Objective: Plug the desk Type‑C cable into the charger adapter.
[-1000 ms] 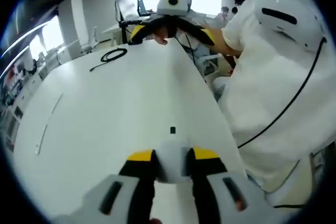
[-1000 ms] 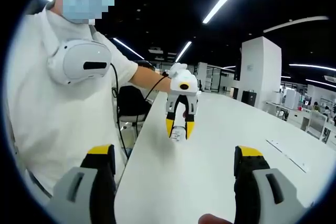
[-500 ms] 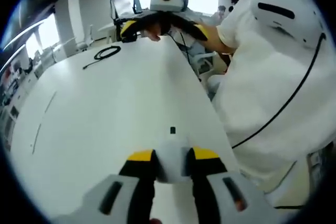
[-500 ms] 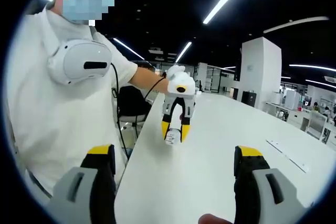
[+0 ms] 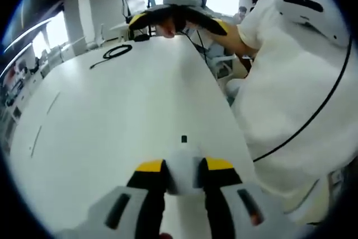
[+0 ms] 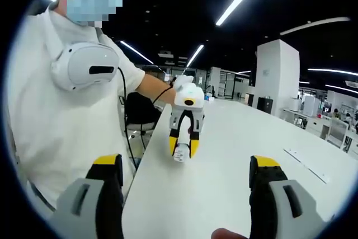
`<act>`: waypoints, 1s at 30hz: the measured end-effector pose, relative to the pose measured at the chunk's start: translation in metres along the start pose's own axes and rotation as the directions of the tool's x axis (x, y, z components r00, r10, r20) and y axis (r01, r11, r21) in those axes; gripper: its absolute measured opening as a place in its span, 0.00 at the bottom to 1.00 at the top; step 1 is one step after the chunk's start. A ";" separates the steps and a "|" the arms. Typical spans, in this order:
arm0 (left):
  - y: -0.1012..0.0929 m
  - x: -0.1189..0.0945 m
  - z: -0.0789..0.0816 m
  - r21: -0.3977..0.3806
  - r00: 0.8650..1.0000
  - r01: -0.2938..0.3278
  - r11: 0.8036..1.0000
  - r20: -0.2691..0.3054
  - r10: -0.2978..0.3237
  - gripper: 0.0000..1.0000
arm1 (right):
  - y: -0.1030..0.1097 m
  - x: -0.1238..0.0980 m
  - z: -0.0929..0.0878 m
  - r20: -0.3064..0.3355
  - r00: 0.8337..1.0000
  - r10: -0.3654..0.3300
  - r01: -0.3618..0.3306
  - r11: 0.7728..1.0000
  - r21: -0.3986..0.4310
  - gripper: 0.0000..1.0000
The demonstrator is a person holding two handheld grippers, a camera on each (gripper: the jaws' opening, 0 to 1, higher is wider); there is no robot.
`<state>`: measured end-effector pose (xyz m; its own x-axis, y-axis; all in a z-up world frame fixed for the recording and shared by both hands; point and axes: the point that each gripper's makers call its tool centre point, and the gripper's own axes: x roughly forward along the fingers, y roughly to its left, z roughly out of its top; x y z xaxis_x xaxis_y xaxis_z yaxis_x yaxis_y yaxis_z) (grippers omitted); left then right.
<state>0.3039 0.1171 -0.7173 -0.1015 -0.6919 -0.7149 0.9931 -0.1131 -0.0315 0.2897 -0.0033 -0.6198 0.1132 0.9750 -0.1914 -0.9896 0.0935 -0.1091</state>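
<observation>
The small white block-shaped charger adapter (image 5: 182,167) is sitting clamped between the yellow-tipped jaws of the left gripper (image 5: 183,166), its dark port facing forward over the long white surface (image 5: 112,132). In the right gripper view the same adapter (image 6: 179,153) is showing as a pale block hanging from the left gripper (image 6: 180,150) above the near edge of the surface (image 6: 224,160).

The thin black Type-C cable (image 5: 114,54) is lying loosely coiled on the surface, well apart from the adapter, at the far end and near the right gripper (image 5: 176,22). That gripper is hovering spread wide, grasping nothing; its own view is confirming the jaws standing far apart.

Change noted: against the pictures of a second ago, the left gripper has been drawing nearer to the right gripper's camera and lower in its view, while the cable has kept its place on the surface. Judgement: the adapter is secured and being carried into position, but the cable is not yet picked up, so the plugging step is not yet begun.

View differences: the left gripper view is giving the cable, the adapter port and the opposing gripper; the right gripper view is giving the adapter from outside, and the person in white clothing (image 6: 67,116) beside the surface.
</observation>
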 end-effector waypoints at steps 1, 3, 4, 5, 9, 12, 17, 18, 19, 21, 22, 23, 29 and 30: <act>0.000 0.001 0.000 -0.004 1.000 -0.001 1.000 0.002 0.001 0.23 | 0.000 0.000 0.000 0.000 1.000 0.000 0.000 1.000 -0.001 0.95; 0.000 0.002 0.001 -0.006 1.000 -0.004 1.000 0.005 0.004 0.23 | 0.000 -0.001 0.000 -0.002 1.000 -0.001 0.001 1.000 -0.002 0.95; 0.000 0.005 0.000 -0.007 1.000 -0.007 1.000 0.001 0.007 0.23 | -0.001 -0.001 0.000 -0.001 1.000 -0.002 0.002 1.000 -0.002 0.95; 0.001 0.006 0.000 -0.008 1.000 -0.015 1.000 -0.003 0.015 0.23 | 0.000 -0.001 0.000 0.000 1.000 -0.002 0.002 1.000 -0.002 0.95; 0.003 0.012 -0.003 -0.018 0.999 -0.041 0.999 -0.016 0.040 0.23 | 0.000 -0.002 0.000 0.001 1.000 -0.005 0.005 1.000 -0.002 0.95; 0.006 0.015 -0.005 -0.025 0.998 -0.054 0.998 -0.024 0.054 0.23 | 0.001 -0.001 0.000 0.002 1.000 -0.004 0.004 1.000 -0.002 0.95; 0.008 0.018 -0.004 -0.033 0.997 -0.070 0.997 -0.025 0.069 0.23 | 0.001 -0.001 0.000 0.003 1.000 -0.006 0.006 1.000 -0.002 0.95; 0.008 0.019 -0.003 -0.031 0.997 -0.071 0.997 -0.025 0.071 0.23 | 0.001 -0.002 0.000 0.003 1.000 -0.006 0.006 1.000 -0.002 0.95; 0.008 0.020 -0.003 -0.030 0.997 -0.071 0.997 -0.024 0.070 0.23 | 0.001 -0.002 0.000 0.004 1.000 -0.006 0.006 1.000 -0.001 0.95; 0.009 0.022 -0.003 -0.031 0.997 -0.078 0.996 -0.029 0.077 0.23 | 0.001 -0.002 -0.001 0.002 1.000 -0.006 0.006 1.000 -0.001 0.95; 0.010 0.023 -0.004 -0.032 0.996 -0.084 0.996 -0.035 0.082 0.23 | 0.001 -0.002 -0.001 0.002 1.000 -0.007 0.007 1.000 0.000 0.95; 0.012 0.024 -0.005 -0.033 0.995 -0.090 0.995 -0.039 0.089 0.23 | 0.001 -0.002 -0.001 0.003 1.000 -0.008 0.008 1.000 0.000 0.95; 0.012 0.030 -0.005 -0.037 0.993 -0.102 0.994 -0.069 0.099 0.24 | 0.001 -0.002 -0.002 0.003 1.000 -0.007 0.007 1.000 0.002 0.95; 0.012 0.031 -0.005 -0.035 0.992 -0.103 0.994 -0.072 0.100 0.24 | 0.001 -0.003 -0.002 0.004 1.000 -0.007 0.007 1.000 0.003 0.95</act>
<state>0.3130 0.0979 -0.7432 0.0027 -0.6463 -0.7631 0.9997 -0.0163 0.0173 0.2884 -0.0062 -0.6216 0.1197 0.9752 -0.1864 -0.9891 0.1009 -0.1074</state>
